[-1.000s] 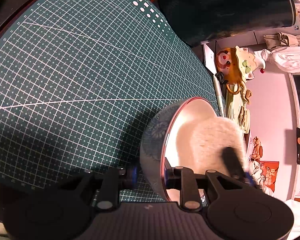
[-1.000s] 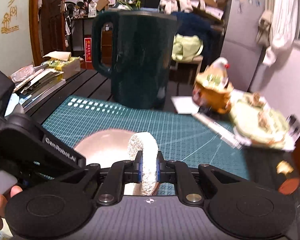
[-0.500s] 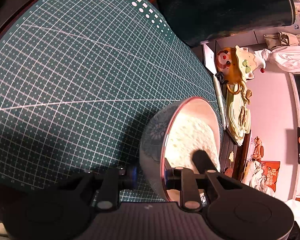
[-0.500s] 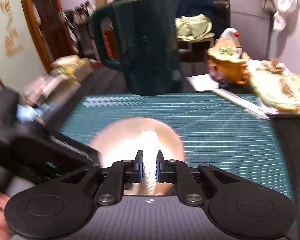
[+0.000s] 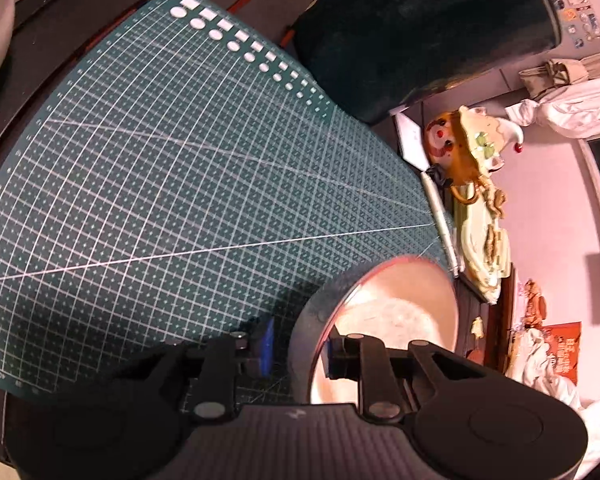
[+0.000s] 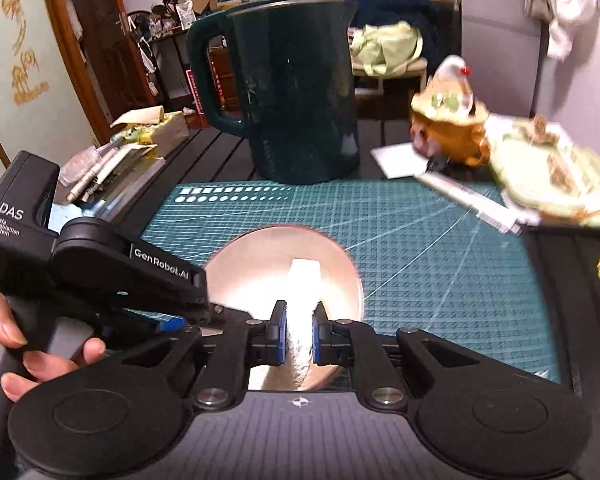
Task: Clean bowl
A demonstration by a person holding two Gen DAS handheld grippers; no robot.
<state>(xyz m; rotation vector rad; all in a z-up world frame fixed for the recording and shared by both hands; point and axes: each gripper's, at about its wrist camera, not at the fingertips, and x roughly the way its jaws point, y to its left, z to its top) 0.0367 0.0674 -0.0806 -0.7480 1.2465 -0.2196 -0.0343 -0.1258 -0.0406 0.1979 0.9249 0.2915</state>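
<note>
Jaws of the left gripper (image 5: 300, 354) clamp the bowl (image 6: 332, 268) rim; right gripper (image 6: 299, 338) jaws pinch the sponge (image 6: 302, 320) inside the bowl. Wiping works best pressing lightly while the bowl stays steady.

Kettle (image 5: 420, 32) top cut off, sponge (image 6: 300, 320) btm hidden behind right gripper (image 6: 299, 336), figurine (image 6: 448, 128) blurred

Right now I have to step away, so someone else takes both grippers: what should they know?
Left gripper: shut on the bowl wall, one finger inside, one outside.
Right gripper: shut on the white sponge, which reaches into the bowl.
The bowl sits on the green cutting mat, in front of the dark jug.
Done: both grips.
Left: finish wiping; I cannot tell how clean it is.
</note>
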